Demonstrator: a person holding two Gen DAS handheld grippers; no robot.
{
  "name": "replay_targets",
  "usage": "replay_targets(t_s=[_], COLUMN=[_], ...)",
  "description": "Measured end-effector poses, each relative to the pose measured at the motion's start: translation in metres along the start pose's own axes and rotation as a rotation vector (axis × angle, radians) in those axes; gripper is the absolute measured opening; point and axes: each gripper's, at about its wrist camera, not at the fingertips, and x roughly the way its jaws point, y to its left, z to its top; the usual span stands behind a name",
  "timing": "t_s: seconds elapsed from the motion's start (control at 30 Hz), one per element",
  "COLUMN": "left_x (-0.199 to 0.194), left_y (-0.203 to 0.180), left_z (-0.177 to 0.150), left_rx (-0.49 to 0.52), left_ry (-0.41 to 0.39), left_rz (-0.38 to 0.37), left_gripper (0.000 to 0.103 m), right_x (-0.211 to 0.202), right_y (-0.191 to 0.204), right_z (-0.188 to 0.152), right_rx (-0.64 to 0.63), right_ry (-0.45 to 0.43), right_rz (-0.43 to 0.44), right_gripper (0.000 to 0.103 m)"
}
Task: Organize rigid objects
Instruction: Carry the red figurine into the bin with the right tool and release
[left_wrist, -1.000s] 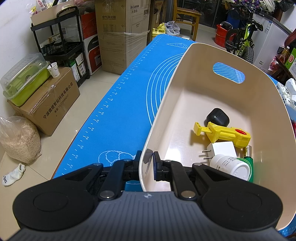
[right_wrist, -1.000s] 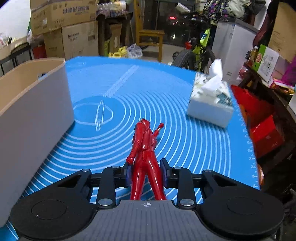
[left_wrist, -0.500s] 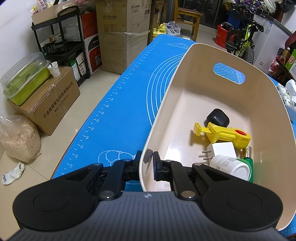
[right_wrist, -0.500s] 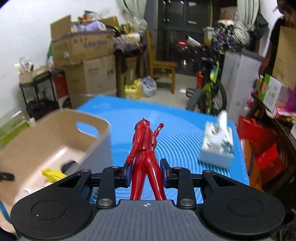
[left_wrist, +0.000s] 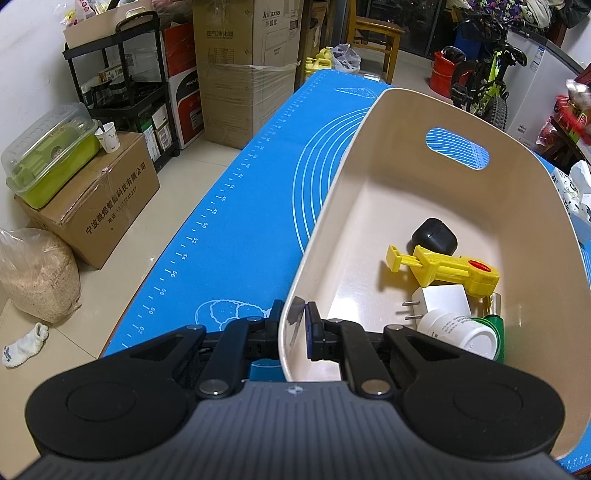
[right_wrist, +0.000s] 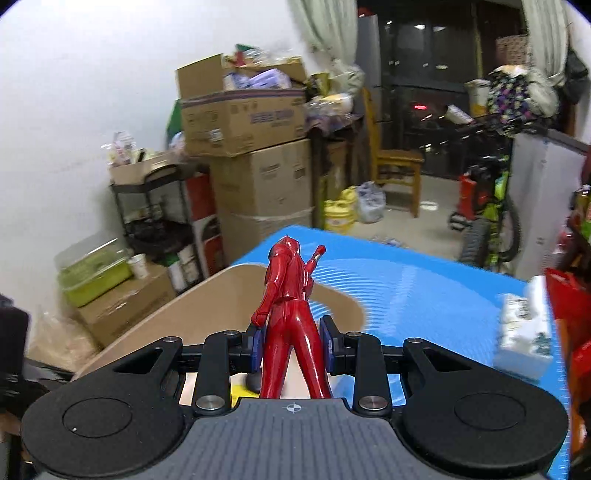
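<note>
Currently: red figurine (right_wrist: 290, 310) upright betw. pads of right gripper (right_wrist: 294, 345), jaws clamped on its legs, held above beige bin (right_wrist: 207, 302). Left gripper (left_wrist: 293, 325) pinched shut on near rim of the bin (left_wrist: 517, 155), one finger inside, one outside. Bin contents: black case (left_wrist: 434, 236), yellow toy (left_wrist: 447, 267), white plug adapter (left_wrist: 441, 301), white bottle (left_wrist: 460, 332), green item (left_wrist: 495, 326). Bin sits on blue mat (left_wrist: 251, 221); tissue box (right_wrist: 524, 328) on mat, right of bin.

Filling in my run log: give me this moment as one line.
left tongs: shut on bin wall | right tongs: shut on red figurine, above bin | figurine not yet in bin
</note>
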Motion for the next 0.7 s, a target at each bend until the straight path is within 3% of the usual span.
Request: replay_targets(t_s=[0.23,0.53,0.7], left_x=[0.000,0.000,-0.006], left_y=[-0.001,-0.003,-0.005], left_z=[0.000,0.000,0.001], left_rx=[0.002,0.010,0.027], left_ry=[-0.002,-0.006,-0.029], left_rz=[0.002,0.010,0.019], left_gripper=[0.013,0.014,0.017], right_x=[0.025,0.053,0.035], right_y=[0.040,0.045,0.040], right_z=[-0.023,-0.043,-0.044], right_rx=[-0.033,-0.010,-0.004], right_ry=[0.090,0.260,0.224], right_rz=[0.052,0.043,0.040], right_gripper=[0.039,0.039,0.061])
